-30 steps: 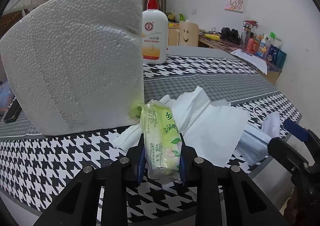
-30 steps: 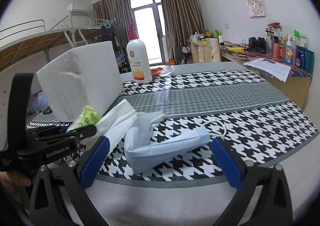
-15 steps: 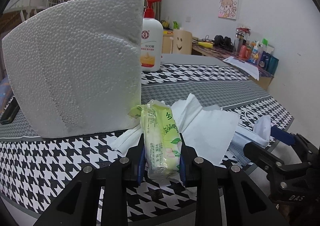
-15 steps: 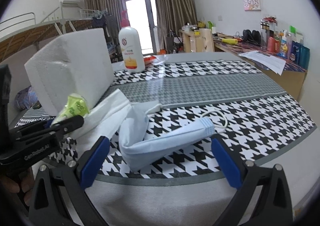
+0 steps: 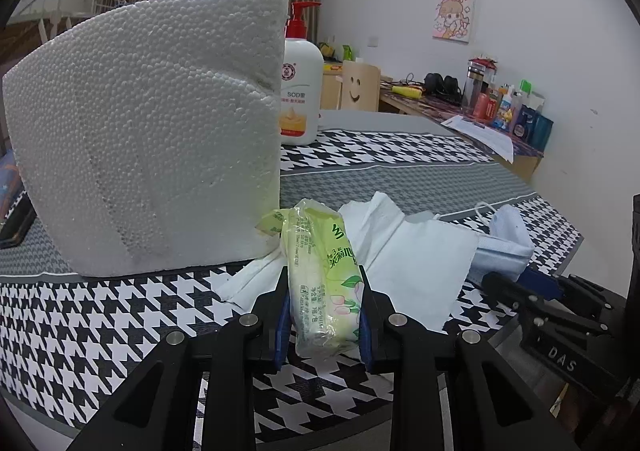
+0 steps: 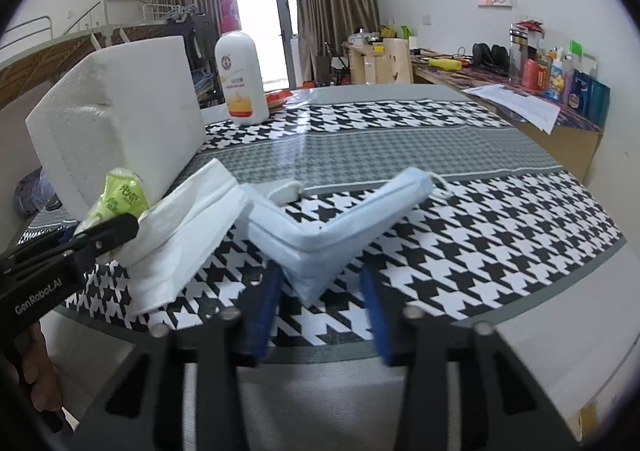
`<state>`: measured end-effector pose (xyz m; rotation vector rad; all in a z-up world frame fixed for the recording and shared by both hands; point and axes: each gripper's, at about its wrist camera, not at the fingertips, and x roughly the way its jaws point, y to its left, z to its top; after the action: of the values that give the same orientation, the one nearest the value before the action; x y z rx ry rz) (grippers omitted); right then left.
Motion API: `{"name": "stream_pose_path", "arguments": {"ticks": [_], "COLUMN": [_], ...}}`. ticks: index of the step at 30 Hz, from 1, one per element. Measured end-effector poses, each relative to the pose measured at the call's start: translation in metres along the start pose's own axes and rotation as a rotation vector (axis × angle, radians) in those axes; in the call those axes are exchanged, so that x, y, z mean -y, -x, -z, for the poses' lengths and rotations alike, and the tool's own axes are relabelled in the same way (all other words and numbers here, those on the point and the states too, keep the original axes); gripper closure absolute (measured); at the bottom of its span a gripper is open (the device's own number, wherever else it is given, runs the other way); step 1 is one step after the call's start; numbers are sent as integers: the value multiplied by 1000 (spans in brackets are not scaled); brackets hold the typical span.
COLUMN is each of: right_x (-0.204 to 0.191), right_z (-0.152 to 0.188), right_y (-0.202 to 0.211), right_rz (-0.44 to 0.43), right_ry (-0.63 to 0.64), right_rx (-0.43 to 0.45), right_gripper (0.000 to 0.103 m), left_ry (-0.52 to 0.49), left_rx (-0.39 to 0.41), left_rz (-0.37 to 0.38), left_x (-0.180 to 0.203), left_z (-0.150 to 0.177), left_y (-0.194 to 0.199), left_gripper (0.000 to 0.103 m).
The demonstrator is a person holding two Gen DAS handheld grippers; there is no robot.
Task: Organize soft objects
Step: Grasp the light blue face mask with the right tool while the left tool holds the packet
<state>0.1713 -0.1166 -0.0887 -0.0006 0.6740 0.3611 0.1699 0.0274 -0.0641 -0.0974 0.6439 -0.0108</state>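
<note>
My left gripper (image 5: 322,291) is shut on a green tissue pack (image 5: 322,271), held just above the houndstooth table near its front edge. The pack (image 6: 120,199) also shows in the right wrist view. A white tissue (image 5: 412,255) lies spread behind the pack. A light blue face mask (image 6: 336,223), bent in a V, lies on the table. My right gripper (image 6: 320,291) has its jaws partly closed, standing either side of the mask's near corner; contact is not clear. A big white foam block (image 5: 148,131) stands at the left.
A white lotion bottle with a red pump (image 5: 300,91) stands behind the foam block. A cluttered desk with bottles and papers (image 5: 500,111) runs along the right wall. The table's front edge (image 6: 360,351) is right under my grippers.
My right gripper has moved in to the mask and its jaws have narrowed from wide open to close around the mask's corner. My left gripper still holds the pack, nearly still.
</note>
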Motion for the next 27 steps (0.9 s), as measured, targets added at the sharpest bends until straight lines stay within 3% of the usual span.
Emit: {"name": "stream_pose_path", "arguments": {"ticks": [2,7,27], "right_x": [2,8,15], "right_z": [0,-1,-29], "right_y": [0,3,52], "right_rz": [1,20,69], "right_ry": [-1,-19,-36], "right_rx": [-2,9,190], "right_gripper": [76,80,85], "left_ry": [-3,-7,-25], "left_rx": [3,14,74], "left_rz": [1,-2,16], "left_x": [0,1,3], "left_z": [0,1,6], "left_y": [0,3,22], "left_gripper": [74,74,75]}}
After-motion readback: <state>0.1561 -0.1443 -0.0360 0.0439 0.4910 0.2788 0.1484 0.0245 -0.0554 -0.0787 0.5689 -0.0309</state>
